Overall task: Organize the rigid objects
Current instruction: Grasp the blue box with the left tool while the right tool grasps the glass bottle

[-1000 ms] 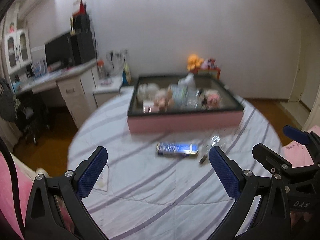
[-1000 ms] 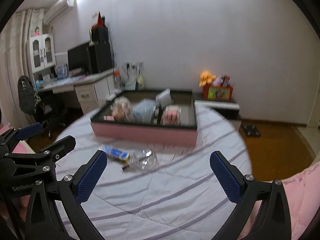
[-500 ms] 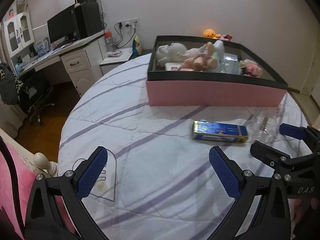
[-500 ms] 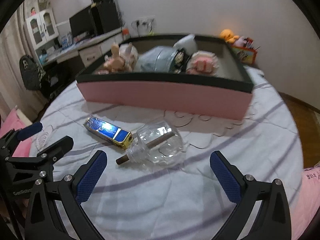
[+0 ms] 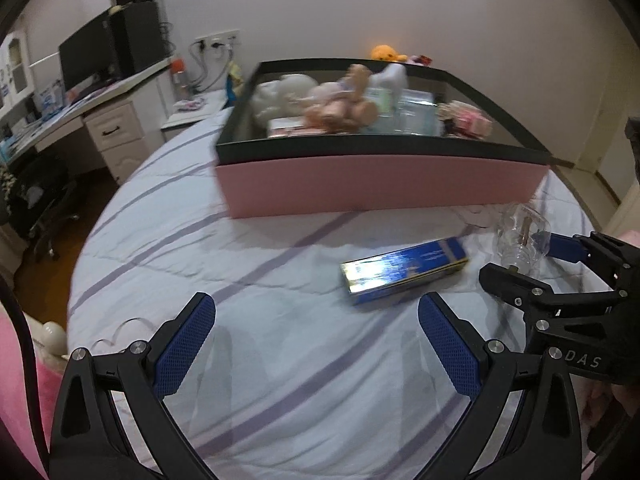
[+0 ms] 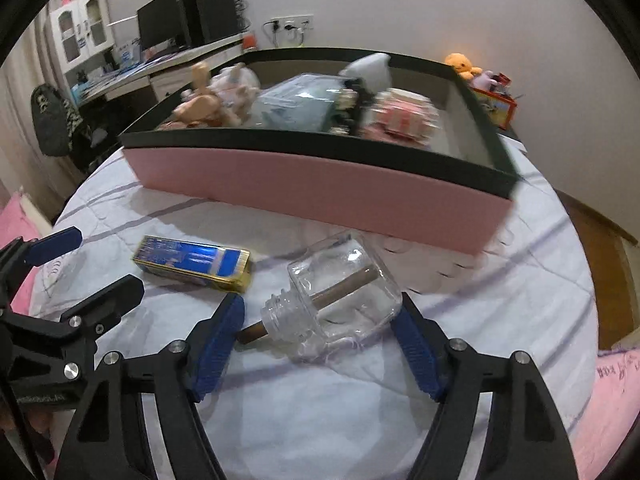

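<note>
A blue and gold box (image 5: 404,271) lies on the striped bedspread, also in the right wrist view (image 6: 194,264). A clear glass bottle (image 6: 344,296) with a brown stick inside lies on its side to the right of it, and shows in the left wrist view (image 5: 520,236). My right gripper (image 6: 320,344) is open, its blue pads on either side of the bottle, apart from it. My left gripper (image 5: 316,344) is open and empty, just short of the blue box. A pink box with a black rim (image 5: 380,184) holds toys and packets behind them.
The round bed (image 5: 180,240) drops off to a wooden floor on the left. A desk with a monitor (image 5: 88,60) stands at the back left. A yellow plush and an orange box (image 6: 496,100) sit behind the pink box (image 6: 320,192).
Both grippers have moved forward and down toward the bed. The right gripper's pads now flank the glass bottle, and its jaws have narrowed. The left gripper has neared the blue box.
</note>
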`<state>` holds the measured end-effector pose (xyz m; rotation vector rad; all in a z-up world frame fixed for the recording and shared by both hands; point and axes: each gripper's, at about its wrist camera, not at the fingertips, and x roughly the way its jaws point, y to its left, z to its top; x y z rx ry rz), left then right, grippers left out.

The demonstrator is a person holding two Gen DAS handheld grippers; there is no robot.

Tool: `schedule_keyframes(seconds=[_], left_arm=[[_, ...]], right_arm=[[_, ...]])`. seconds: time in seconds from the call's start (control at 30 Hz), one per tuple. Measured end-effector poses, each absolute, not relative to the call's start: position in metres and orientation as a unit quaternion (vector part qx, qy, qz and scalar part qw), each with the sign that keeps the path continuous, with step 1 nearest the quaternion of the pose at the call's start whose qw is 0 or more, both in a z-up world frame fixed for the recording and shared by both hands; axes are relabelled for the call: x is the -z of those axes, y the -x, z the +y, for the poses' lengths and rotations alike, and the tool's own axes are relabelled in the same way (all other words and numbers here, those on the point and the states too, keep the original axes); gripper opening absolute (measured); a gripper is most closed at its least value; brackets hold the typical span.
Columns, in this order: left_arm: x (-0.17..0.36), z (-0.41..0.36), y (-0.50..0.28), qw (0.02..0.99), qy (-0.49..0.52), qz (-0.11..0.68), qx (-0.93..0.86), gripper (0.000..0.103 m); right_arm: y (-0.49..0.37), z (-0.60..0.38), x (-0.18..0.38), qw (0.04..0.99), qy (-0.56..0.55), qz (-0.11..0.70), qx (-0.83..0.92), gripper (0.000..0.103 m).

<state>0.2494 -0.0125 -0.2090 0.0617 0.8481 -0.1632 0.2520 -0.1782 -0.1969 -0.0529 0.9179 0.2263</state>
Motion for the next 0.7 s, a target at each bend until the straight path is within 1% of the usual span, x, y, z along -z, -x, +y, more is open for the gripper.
schedule_keyframes(seconds=[0.23,0.37,0.43,0.47,0.5,0.53,0.57,0.6,0.7], left_arm=[[0.211,-0.046,-0.267,0.895,-0.034,0.43,0.109,0.103],[0.222,-0.049,-0.284,0.883,-0.021,0.459,0.098,0.103],[0.224,-0.056,-0.285,0.886,-0.042,0.453,0.088,0.103],[0.223,-0.058,-0.285,0.887,-0.047,0.45,0.086,0.1],[0.221,-0.059,-0.282,0.89,-0.047,0.444,0.092,0.091],[0.221,-0.059,-0.281,0.891,-0.048,0.441,0.098,0.085],[0.219,-0.06,-0.279,0.892,-0.049,0.437,0.101,0.074],[0.218,-0.059,-0.276,0.893,-0.051,0.435,0.1,0.067],[0.218,-0.06,-0.272,0.894,-0.057,0.433,0.102,0.066]], right_arm=[[-0.241,-0.215,0.196,0.896,0.0,0.437,-0.079,0.076],[-0.239,-0.227,0.198,0.899,-0.006,0.433,-0.064,0.076],[-0.24,-0.229,0.197,0.9,-0.015,0.43,-0.07,0.076],[-0.241,-0.228,0.198,0.9,-0.014,0.43,-0.07,0.076],[-0.241,-0.227,0.198,0.9,-0.013,0.429,-0.07,0.076],[-0.242,-0.226,0.198,0.901,-0.013,0.428,-0.07,0.076],[-0.243,-0.226,0.198,0.901,-0.015,0.428,-0.07,0.076],[-0.243,-0.227,0.198,0.901,-0.018,0.427,-0.072,0.076],[-0.242,-0.228,0.198,0.901,-0.017,0.427,-0.071,0.076]])
